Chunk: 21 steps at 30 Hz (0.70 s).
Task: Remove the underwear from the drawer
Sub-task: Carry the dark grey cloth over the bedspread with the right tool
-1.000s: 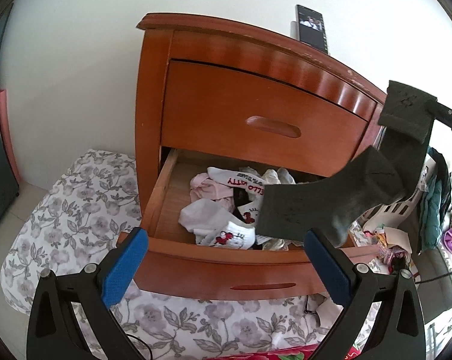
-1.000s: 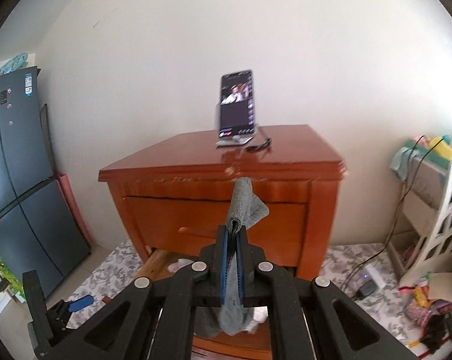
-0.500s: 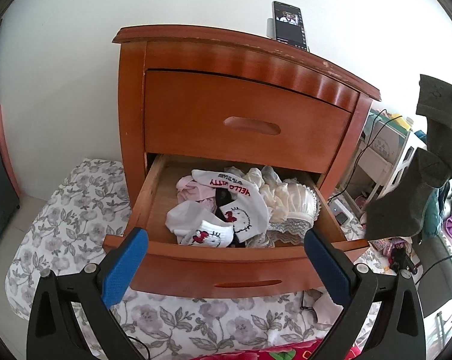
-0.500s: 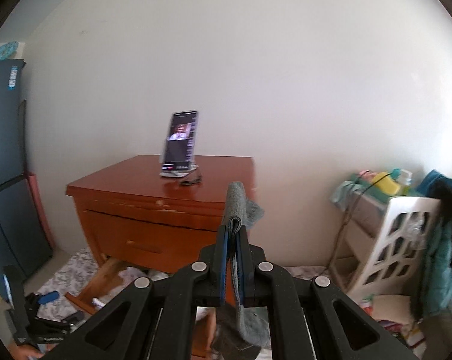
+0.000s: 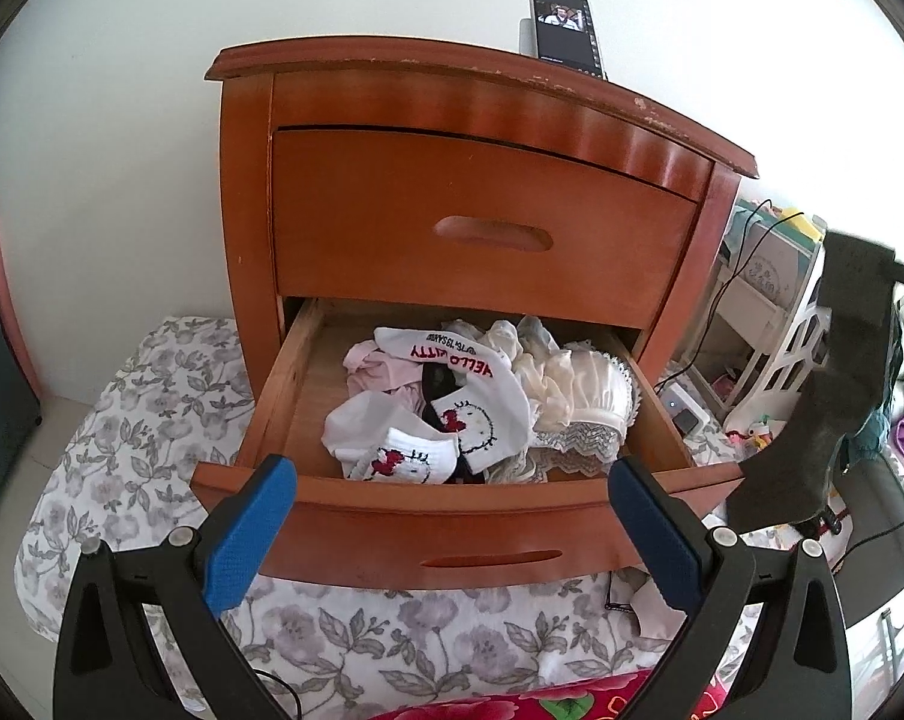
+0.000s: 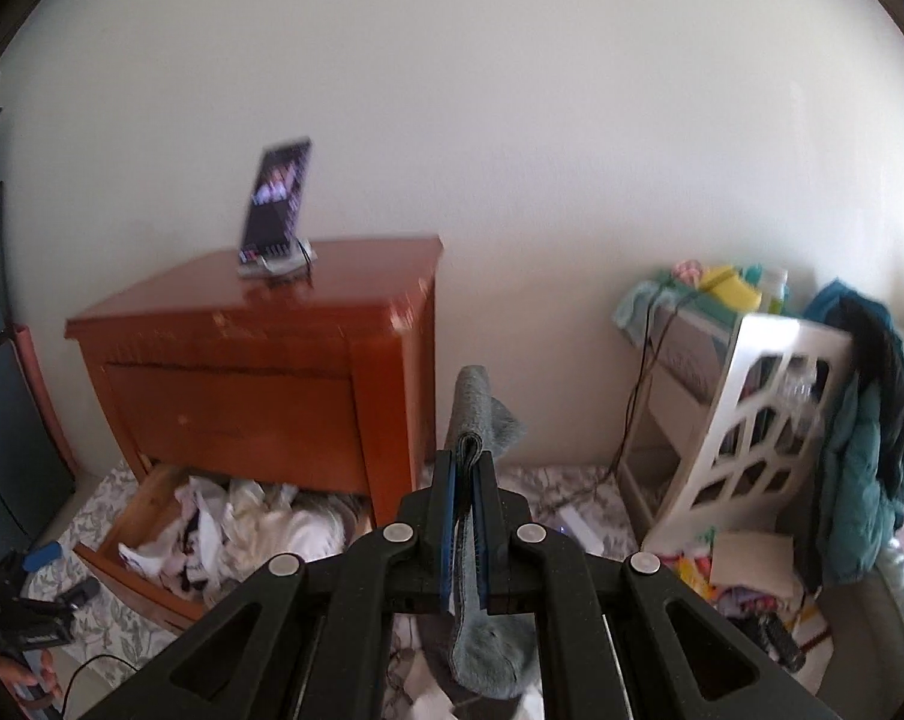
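The wooden nightstand's bottom drawer (image 5: 452, 504) stands pulled out, holding a heap of white and pink underwear and socks (image 5: 452, 414). My left gripper (image 5: 452, 516) hangs open in front of the drawer's front edge, nothing between its blue pads. My right gripper (image 6: 465, 480) is shut on a grey garment (image 6: 481, 420), which droops below the fingers. In the left wrist view that grey garment (image 5: 811, 450) dangles at the far right, clear of the drawer. In the right wrist view the open drawer (image 6: 146, 540) lies low on the left.
A phone (image 5: 565, 30) on a stand sits on the nightstand top. A white slatted rack (image 6: 745, 420) with a teal jacket (image 6: 865, 438) stands to the right, with clutter on the floor. Floral bedding (image 5: 140, 408) lies below and left of the drawer.
My right gripper has carried the grey garment from over the drawer out to the right, uncovering the heap. The left gripper has stayed open in front of the drawer.
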Tool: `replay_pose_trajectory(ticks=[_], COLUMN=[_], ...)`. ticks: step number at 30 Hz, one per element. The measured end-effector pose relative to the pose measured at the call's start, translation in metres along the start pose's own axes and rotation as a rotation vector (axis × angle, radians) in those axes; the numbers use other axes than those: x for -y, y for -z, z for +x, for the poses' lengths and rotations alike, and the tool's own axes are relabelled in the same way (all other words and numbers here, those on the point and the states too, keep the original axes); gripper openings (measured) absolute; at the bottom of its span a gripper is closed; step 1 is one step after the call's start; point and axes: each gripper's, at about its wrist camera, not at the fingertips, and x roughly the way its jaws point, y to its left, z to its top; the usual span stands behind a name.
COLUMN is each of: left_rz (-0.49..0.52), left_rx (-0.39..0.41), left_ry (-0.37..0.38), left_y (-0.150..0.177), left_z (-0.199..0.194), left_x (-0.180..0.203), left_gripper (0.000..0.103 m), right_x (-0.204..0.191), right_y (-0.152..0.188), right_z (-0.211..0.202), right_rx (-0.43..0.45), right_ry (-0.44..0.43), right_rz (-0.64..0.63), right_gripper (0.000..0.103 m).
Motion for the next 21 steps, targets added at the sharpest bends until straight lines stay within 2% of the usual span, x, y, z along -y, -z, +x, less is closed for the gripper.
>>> replay_pose_trajectory(ticks=[6,16,21], left_rz=[-0.001,0.009,0.008], left_rx=[-0.010,-0.036,-0.046], left_ry=[-0.004,-0.010,-0.015], left_y=[0.002,0.006,0.007], left_z=[0.004,0.015,0.018], left_x=[-0.001,-0.001,-0.002], left_gripper=[0.103,0.103,0.103], right_x=[0.014,0.019,0.019], right_y=[0.039,0.154,0.194], right_z=[0.049,0.146,0.165], right_rx=[-0.141,-0.475,-0.558], right_ry=[0.003,0.042,0.053], right_rz=[0.042,0.033,0.036], right_gripper=[0.005,0.005,0.006])
